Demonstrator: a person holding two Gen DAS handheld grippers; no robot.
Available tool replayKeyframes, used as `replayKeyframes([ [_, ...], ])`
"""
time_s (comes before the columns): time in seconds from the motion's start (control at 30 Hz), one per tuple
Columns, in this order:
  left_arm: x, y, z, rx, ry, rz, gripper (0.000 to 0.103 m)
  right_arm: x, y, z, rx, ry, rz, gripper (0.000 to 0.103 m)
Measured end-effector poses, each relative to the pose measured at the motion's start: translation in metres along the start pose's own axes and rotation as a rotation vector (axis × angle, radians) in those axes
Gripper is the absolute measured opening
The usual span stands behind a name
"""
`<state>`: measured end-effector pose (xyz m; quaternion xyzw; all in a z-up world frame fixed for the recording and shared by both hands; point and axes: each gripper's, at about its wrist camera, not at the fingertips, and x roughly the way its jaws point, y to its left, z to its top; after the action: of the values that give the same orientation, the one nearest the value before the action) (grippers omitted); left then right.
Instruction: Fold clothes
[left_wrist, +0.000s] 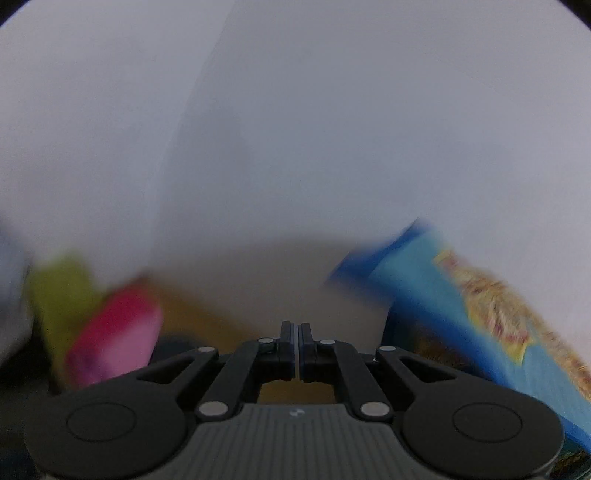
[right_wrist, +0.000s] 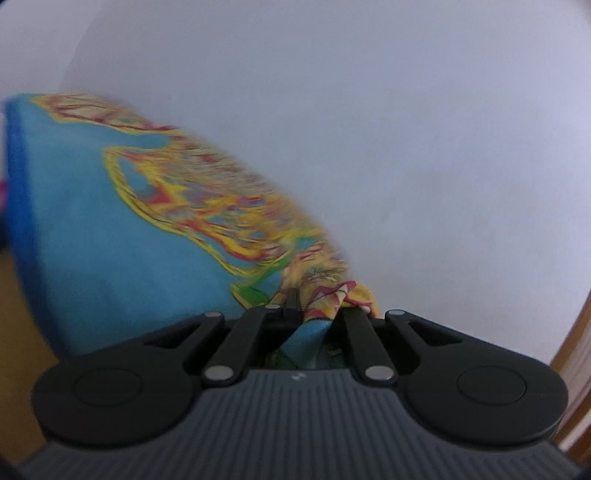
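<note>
Two claws in play, one loaded. Right claw (right_wrist: 319, 295) is clamped on a bunched corner of the blue printed cloth (right_wrist: 110, 240); fabric is wedged between its fingers and the rest fans up and away to its left, clear of the wood surface (right_wrist: 14, 325). Likely reason: the garment is lifted by one corner so it hangs open and can be spread before a fold. Left claw (left_wrist: 298, 332) has its fingers pressed together with nothing visible between them; it seems free to take a second corner. From the left claw, the cloth (left_wrist: 424, 295) hangs just to its right, with its dark blue edge ahead.

Hard to read: both views are motion-blurred. Pink (left_wrist: 118, 332) and yellow-green (left_wrist: 62, 291) items lie to the left of the left claw, perhaps other clothes, but I cannot tell. Cloth print is smeared; garment type and lower hem are cut off. White wall (right_wrist: 406, 129) fills the rest.
</note>
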<state>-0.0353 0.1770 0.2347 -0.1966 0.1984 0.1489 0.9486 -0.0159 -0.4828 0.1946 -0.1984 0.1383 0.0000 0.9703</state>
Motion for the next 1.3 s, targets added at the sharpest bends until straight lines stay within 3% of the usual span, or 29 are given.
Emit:
replayKeyframes([
  [0.13, 0.015, 0.030, -0.089, -0.023, 0.219, -0.012, 0.002, -0.009, 0.016, -0.070, 0.037, 0.154, 0.053, 0.007],
  [0.27, 0.031, 0.036, -0.166, -0.034, 0.415, -0.064, 0.002, -0.032, 0.027, -0.121, 0.075, 0.260, 0.097, 0.007],
  [0.33, 0.032, 0.026, -0.191, 0.018, 0.485, -0.086, 0.002, -0.049, 0.030, -0.147, 0.116, 0.318, 0.114, 0.007],
  [0.47, 0.041, -0.013, -0.212, 0.174, 0.563, -0.161, 0.008, -0.086, 0.039, -0.198, 0.112, 0.461, 0.089, 0.007],
  [0.57, 0.054, -0.045, -0.215, 0.272, 0.565, -0.199, 0.010, -0.083, 0.041, -0.218, 0.110, 0.600, -0.009, 0.009],
  [0.63, 0.072, -0.062, -0.215, 0.339, 0.554, -0.206, 0.022, -0.087, 0.035, -0.233, 0.181, 0.677, -0.066, 0.012],
  [0.67, 0.082, -0.071, -0.215, 0.373, 0.548, -0.209, 0.032, -0.091, 0.033, -0.238, 0.220, 0.697, -0.088, 0.013],
  [0.7, 0.092, -0.077, -0.216, 0.417, 0.546, -0.209, 0.041, -0.090, 0.025, -0.238, 0.245, 0.700, -0.107, 0.017],
  [0.83, 0.134, -0.083, -0.226, 0.591, 0.572, -0.203, 0.044, -0.078, 0.025, -0.222, 0.244, 0.664, -0.206, 0.036],
  [0.9, 0.137, -0.078, -0.231, 0.624, 0.615, -0.231, 0.044, -0.027, 0.007, -0.189, 0.250, 0.645, -0.257, 0.037],
  [0.93, 0.138, -0.075, -0.234, 0.638, 0.638, -0.247, 0.045, -0.021, 0.002, -0.179, 0.260, 0.632, -0.286, 0.037],
  [1.03, 0.105, -0.076, -0.244, 0.680, 0.666, -0.267, 0.051, -0.022, -0.016, -0.161, 0.303, 0.574, -0.380, 0.042],
  [1.1, 0.083, -0.067, -0.251, 0.697, 0.672, -0.259, 0.056, -0.046, -0.011, -0.138, 0.322, 0.512, -0.411, 0.048],
  [1.17, 0.077, -0.068, -0.250, 0.687, 0.662, -0.260, 0.063, -0.057, 0.007, -0.118, 0.310, 0.445, -0.327, 0.058],
  [1.2, 0.075, -0.070, -0.251, 0.681, 0.665, -0.261, 0.068, -0.059, 0.020, -0.111, 0.300, 0.427, -0.247, 0.065],
  [1.3, 0.071, -0.085, -0.263, 0.680, 0.670, -0.298, 0.071, -0.039, 0.074, -0.096, 0.259, 0.412, 0.055, 0.065],
])
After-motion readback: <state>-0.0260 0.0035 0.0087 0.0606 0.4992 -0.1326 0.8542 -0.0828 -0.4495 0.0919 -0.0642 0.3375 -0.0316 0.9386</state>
